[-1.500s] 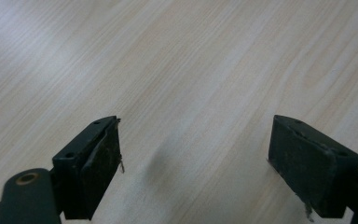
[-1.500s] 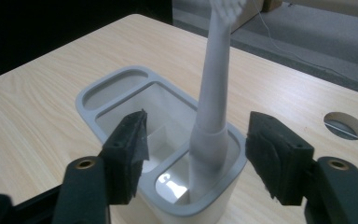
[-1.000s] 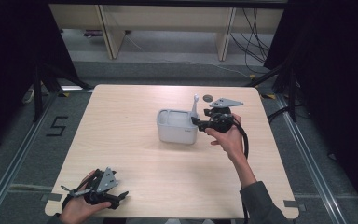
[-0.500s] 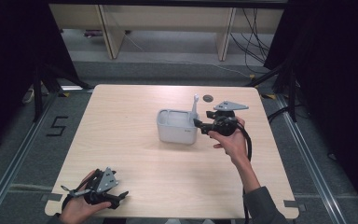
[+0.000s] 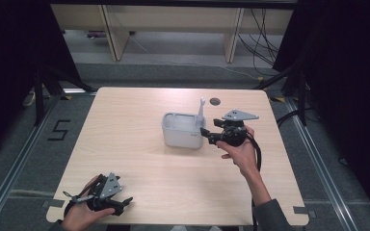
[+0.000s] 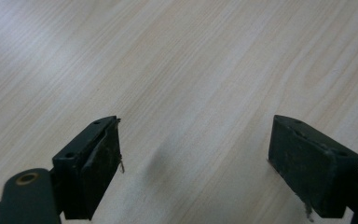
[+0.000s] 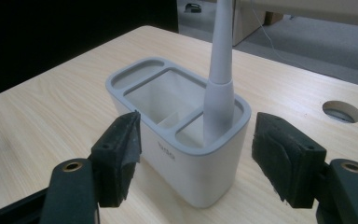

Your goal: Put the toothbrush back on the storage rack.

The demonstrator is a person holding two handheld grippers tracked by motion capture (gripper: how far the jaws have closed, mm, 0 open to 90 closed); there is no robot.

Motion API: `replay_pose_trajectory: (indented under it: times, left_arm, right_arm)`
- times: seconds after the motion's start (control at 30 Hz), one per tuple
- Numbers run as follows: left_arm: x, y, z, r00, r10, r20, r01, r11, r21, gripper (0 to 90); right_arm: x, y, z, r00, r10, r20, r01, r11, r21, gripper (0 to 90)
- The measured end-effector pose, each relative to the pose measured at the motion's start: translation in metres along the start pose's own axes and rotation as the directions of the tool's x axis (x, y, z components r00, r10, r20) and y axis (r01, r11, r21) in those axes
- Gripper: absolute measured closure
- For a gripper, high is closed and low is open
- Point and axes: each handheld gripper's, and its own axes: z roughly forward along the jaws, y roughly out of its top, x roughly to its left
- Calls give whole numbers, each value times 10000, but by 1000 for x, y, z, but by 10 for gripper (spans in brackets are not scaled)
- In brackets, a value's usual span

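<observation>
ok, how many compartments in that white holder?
3. The white holder has a narrow slot at its far end, a big middle compartment, and a near end slot where the grey-white handled tool stands upright. The middle one seems split by a low divider.

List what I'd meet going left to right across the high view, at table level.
Left tongs at the near left corner → white holder → brush standing in its right end → right tongs → cable hole at the far edge.
</observation>
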Motion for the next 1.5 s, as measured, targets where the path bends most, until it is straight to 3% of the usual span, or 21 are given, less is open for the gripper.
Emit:
replay_pose_trajectory:
  times: [0.07,0.13,0.17,0.2,0.27,0.37,0.4,0.47,0.57,0.67,0.77,0.8,0.9,1.0,1.03,1.07,1.1,1.23,1.27,1.33,1.5]
  left_arm:
    - [0,0,0,10000,-3,2,3,10000,-20,164]
    - [0,0,0,10000,6,-38,-6,10000,-4,164]
    - [0,0,0,10000,3,-29,-3,10000,-2,164]
    - [0,0,-1,10000,9,-9,-9,10000,-12,164]
    - [0,0,-1,10000,-3,7,3,10000,-23,164]
    - [1,0,-1,10000,10,0,-10,10000,-21,164]
    - [1,0,-1,10000,8,0,-8,10000,-31,164]
    - [0,0,-1,10000,-2,5,2,10000,-36,164]
    - [0,0,-1,10000,14,8,-14,10000,-20,164]
    - [1,0,-1,10000,-1,3,1,10000,-32,164]
    - [0,0,-1,10000,8,3,-8,10000,-35,164]
    - [0,0,-1,10000,6,3,-6,10000,-33,164]
    - [0,0,-1,10000,15,-5,-15,10000,-27,164]
    - [0,0,-1,10000,12,-9,-12,10000,-22,164]
    - [0,0,-1,10000,14,-17,-14,10000,-23,164]
    - [0,0,-1,10000,16,-17,-16,10000,-20,164]
    - [0,0,-1,10000,12,-17,-12,10000,-24,164]
    - [0,0,-1,10000,12,-13,-12,10000,-22,164]
    - [0,0,-1,10000,5,1,-5,10000,-22,164]
    - [0,0,-1,10000,-27,7,27,10000,-50,164]
    - [0,0,-1,10000,-16,6,16,10000,-35,164]
  right_arm:
    - [2,-1,-1,9997,188,-127,-186,9997,129,328]
    - [2,-2,-2,9999,-108,-27,108,9999,98,325]
    - [4,-3,-3,9999,129,-47,-128,9997,185,324]
    - [4,-4,-2,10000,-65,-59,66,9999,119,323]
    - [6,-6,-2,9998,38,-220,-34,9998,174,320]
    - [4,-9,-2,9998,-185,-26,185,9996,194,315]
    - [5,-10,-2,9998,-27,-176,32,9996,298,313]
    - [5,-12,-3,9999,-129,30,129,9995,289,311]
    - [9,-15,-3,9997,253,-52,-250,9987,437,309]
    - [9,-16,-4,9996,-243,-134,249,9985,479,308]
    - [14,-20,-5,9999,-14,-143,21,9987,513,302]
    - [12,-20,-6,9994,-285,-176,295,9978,586,299]
    - [18,-25,-7,9994,1,-342,23,9975,711,294]
    - [19,-28,-9,9989,-298,-351,324,9966,762,290]
    - [22,-30,-9,9992,13,-388,18,9969,782,288]
    - [23,-31,-11,9994,6,-338,24,9959,902,285]
    - [22,-32,-11,9991,-261,-347,288,9963,810,285]
    - [25,-35,-14,9983,-94,-578,143,9962,861,275]
    - [24,-36,-14,9978,-365,-554,405,9965,735,271]
    - [28,-38,-17,9984,90,-554,-43,9965,837,269]
    - [27,-43,-20,9982,-124,-586,174,9961,869,257]
